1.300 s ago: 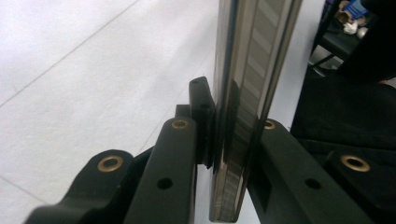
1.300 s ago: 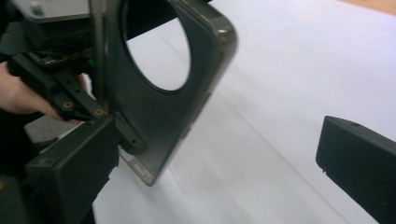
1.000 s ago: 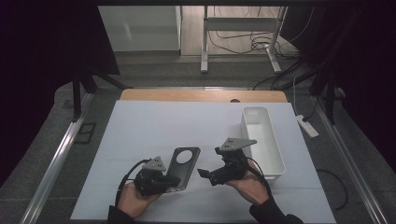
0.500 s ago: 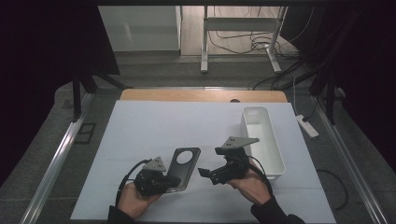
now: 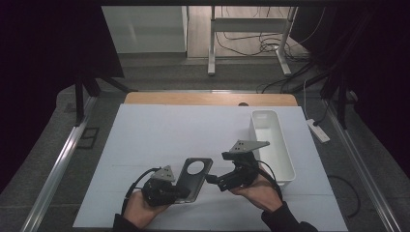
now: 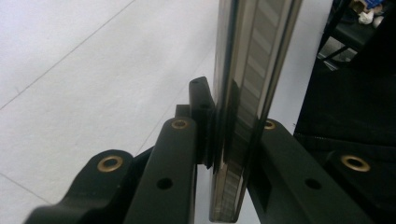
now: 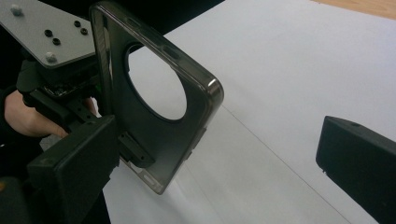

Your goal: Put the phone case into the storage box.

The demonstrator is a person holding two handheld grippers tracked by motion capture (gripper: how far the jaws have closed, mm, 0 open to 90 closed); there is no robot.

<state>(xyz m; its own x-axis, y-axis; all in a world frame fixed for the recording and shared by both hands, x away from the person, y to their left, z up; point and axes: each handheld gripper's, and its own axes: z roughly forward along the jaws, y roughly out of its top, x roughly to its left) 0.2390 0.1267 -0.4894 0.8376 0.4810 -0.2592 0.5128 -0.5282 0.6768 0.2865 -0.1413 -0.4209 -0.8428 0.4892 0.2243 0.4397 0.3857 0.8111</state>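
Observation:
A dark translucent phone case [image 5: 196, 175] with a round camera hole is held just above the white table, my left gripper [image 5: 181, 191] shut on its near end. In the left gripper view the case's glossy edge [image 6: 243, 107] stands upright, pinched between both black fingers [image 6: 177, 154]. My right gripper [image 5: 212, 180] is just right of the case, open. In the right gripper view its jaws are spread wide. The case [image 7: 159, 126] stands ahead of that gripper [image 7: 217, 161], near its left jaw, with the left gripper [image 7: 126, 144] and a hand behind it.
A long white bin [image 5: 252, 130] lies at the right of the white table sheet [image 5: 159, 135], close behind the right hand. A wooden strip [image 5: 208, 99] runs along the far edge. Cables lie on the floor beyond.

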